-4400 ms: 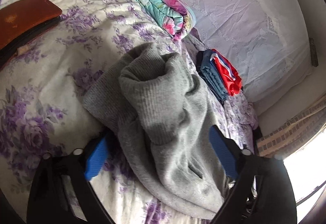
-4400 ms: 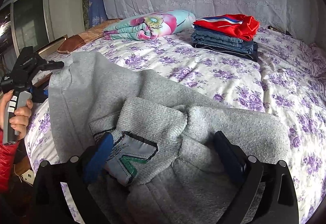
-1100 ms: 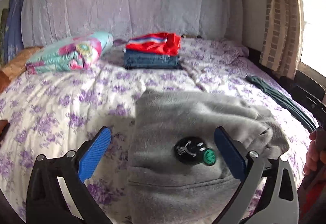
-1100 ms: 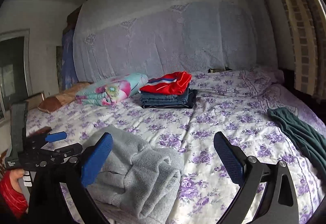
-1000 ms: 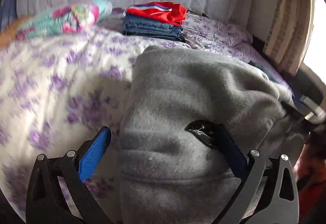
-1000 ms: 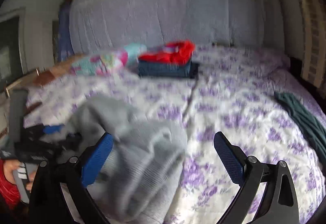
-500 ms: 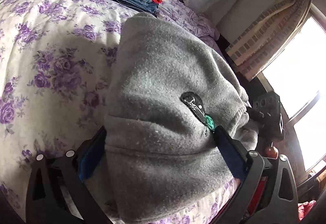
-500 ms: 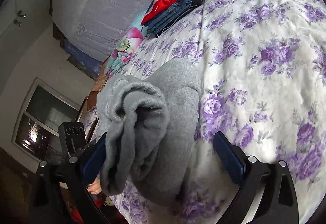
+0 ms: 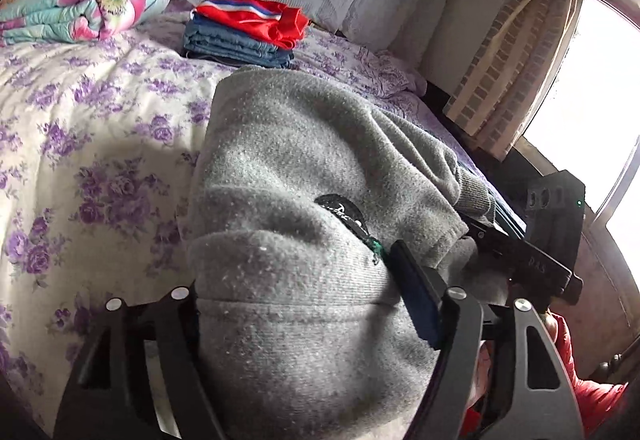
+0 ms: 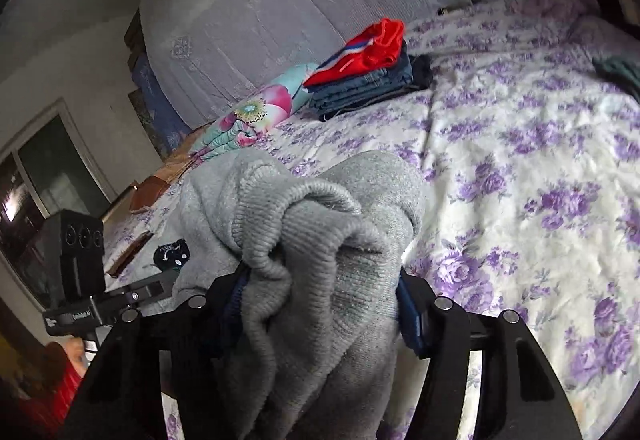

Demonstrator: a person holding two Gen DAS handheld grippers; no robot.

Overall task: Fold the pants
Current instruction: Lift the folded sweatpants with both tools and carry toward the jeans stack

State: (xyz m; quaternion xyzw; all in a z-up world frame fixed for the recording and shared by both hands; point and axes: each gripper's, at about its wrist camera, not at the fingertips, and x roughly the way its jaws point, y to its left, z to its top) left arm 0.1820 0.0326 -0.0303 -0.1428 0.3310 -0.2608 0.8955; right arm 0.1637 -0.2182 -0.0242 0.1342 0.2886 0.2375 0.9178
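The grey fleece pants (image 9: pixel 304 176) lie folded into a thick bundle at the near edge of the bed. My left gripper (image 9: pixel 296 304) is shut on one end of the bundle, by its black patch (image 9: pixel 344 212). My right gripper (image 10: pixel 320 300) is shut on the other end, on the ribbed cuffs of the pants (image 10: pixel 312 224). Each gripper shows in the other's view, at the far end of the bundle. The fabric hides most of the blue pads.
A stack of folded jeans with a red garment on top (image 9: pixel 244 28) (image 10: pixel 364 72) sits near the headboard. A floral folded quilt (image 9: pixel 76 12) (image 10: pixel 248 116) lies beside it. A dark green garment (image 10: pixel 616 72) lies at the bed's right edge. A curtained window (image 9: pixel 592 88) is right.
Both grippers have closed on the ends of the grey bundle; half a second ago their jaws were wide apart around it. Earlier the pants were looser and were folded into this bundle.
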